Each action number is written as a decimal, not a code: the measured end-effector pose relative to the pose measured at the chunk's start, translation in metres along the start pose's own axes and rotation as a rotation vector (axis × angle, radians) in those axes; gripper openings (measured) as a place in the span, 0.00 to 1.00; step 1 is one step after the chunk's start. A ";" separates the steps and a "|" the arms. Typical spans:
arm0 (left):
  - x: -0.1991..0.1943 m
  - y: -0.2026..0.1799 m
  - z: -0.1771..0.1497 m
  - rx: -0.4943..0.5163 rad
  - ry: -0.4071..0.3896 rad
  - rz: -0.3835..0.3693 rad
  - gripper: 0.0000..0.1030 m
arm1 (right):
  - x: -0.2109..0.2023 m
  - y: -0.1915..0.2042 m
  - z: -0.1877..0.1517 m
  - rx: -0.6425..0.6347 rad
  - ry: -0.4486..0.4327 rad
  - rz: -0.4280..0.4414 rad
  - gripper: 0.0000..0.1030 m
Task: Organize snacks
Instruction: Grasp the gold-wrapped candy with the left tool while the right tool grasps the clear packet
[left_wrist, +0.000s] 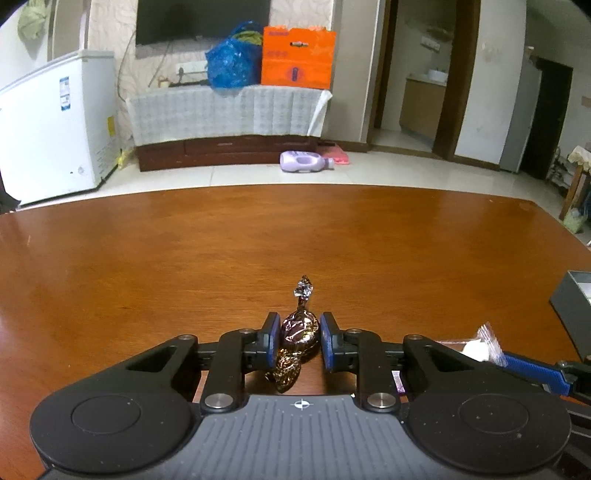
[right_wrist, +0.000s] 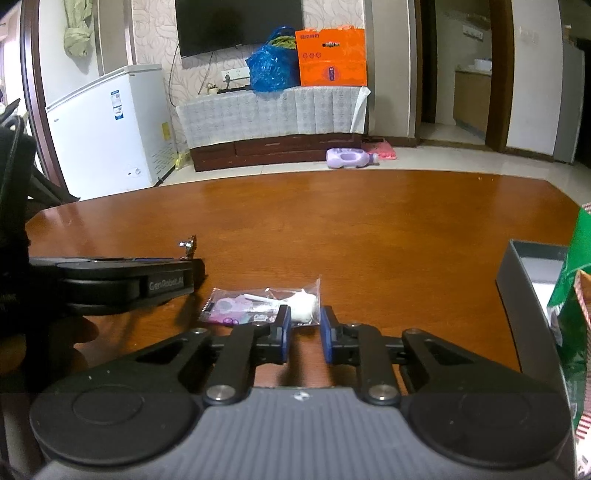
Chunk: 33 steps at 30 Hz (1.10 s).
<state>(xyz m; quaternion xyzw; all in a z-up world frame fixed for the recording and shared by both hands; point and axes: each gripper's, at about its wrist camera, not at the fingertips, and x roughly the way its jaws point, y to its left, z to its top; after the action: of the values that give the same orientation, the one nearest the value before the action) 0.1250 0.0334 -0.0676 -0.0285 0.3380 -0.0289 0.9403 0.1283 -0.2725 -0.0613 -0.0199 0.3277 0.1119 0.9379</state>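
Note:
A foil-wrapped brown candy (left_wrist: 300, 334) lies on the wooden table (left_wrist: 258, 240) between the fingers of my left gripper (left_wrist: 297, 338). The jaws stand open around it, with small gaps on both sides. A clear packet with a white sweet and purple print (right_wrist: 266, 304) lies on the table just ahead of my right gripper (right_wrist: 303, 332), which is open, its fingertips at the packet's near right end. The packet also shows in the left wrist view (left_wrist: 480, 345). A grey open box (right_wrist: 532, 291) stands at the right, with a green snack bag (right_wrist: 572, 295) in front of it.
The left gripper's body (right_wrist: 129, 282) lies left of the packet in the right wrist view. The grey box (left_wrist: 572, 299) stands at the right edge in the left wrist view. Beyond the table are a white freezer (left_wrist: 55, 129), a cabinet and a purple bottle (left_wrist: 304, 162) on the floor.

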 end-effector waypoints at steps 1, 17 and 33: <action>-0.001 -0.001 0.000 0.003 -0.001 -0.002 0.24 | -0.002 -0.001 0.000 0.005 0.006 0.007 0.13; -0.005 -0.003 0.002 0.021 -0.004 -0.019 0.24 | -0.004 -0.007 0.010 -0.091 0.088 0.058 0.45; -0.003 0.003 0.003 -0.006 0.001 -0.021 0.24 | 0.022 0.019 0.017 -0.191 0.048 0.073 0.76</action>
<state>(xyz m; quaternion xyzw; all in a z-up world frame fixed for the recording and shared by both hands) 0.1252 0.0365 -0.0635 -0.0349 0.3381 -0.0378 0.9397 0.1511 -0.2482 -0.0610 -0.1001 0.3385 0.1761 0.9189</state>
